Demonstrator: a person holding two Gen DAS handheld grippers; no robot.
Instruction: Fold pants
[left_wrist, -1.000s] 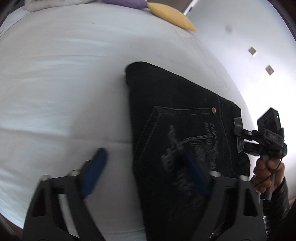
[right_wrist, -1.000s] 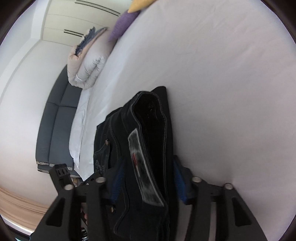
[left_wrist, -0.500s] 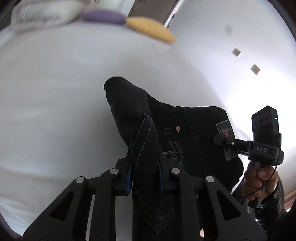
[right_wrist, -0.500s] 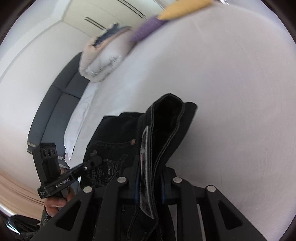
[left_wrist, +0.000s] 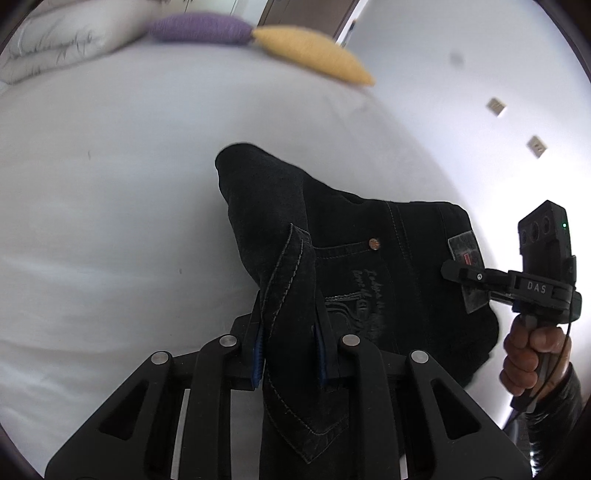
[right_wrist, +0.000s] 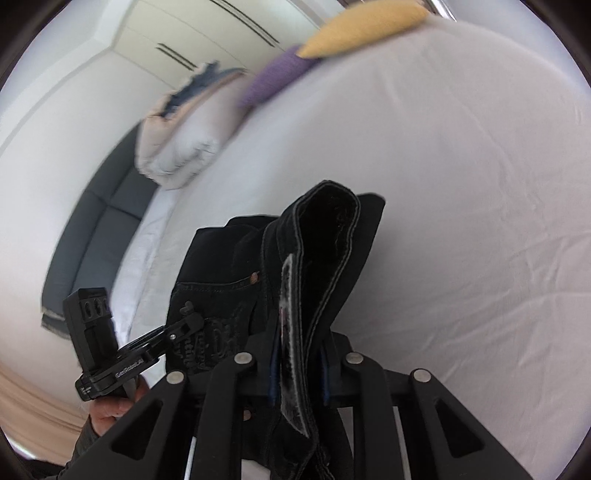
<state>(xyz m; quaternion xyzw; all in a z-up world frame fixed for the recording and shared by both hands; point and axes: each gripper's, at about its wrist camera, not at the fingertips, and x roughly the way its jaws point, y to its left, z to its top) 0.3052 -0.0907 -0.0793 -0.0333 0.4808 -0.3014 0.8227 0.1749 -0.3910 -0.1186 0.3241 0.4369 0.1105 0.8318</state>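
Black pants (left_wrist: 369, 266) bunched on the white bed (left_wrist: 110, 206), wide bare sheet on all sides; purple pillow (left_wrist: 199, 27) and yellow pillow (left_wrist: 314, 51) far at the head edge. Left tongs (left_wrist: 290, 354) clamped on a pocket-side fold, right tongs (right_wrist: 299, 369) clamped on the waistband. Versus half a second ago: both grips unchanged, fabric lifted slightly higher.
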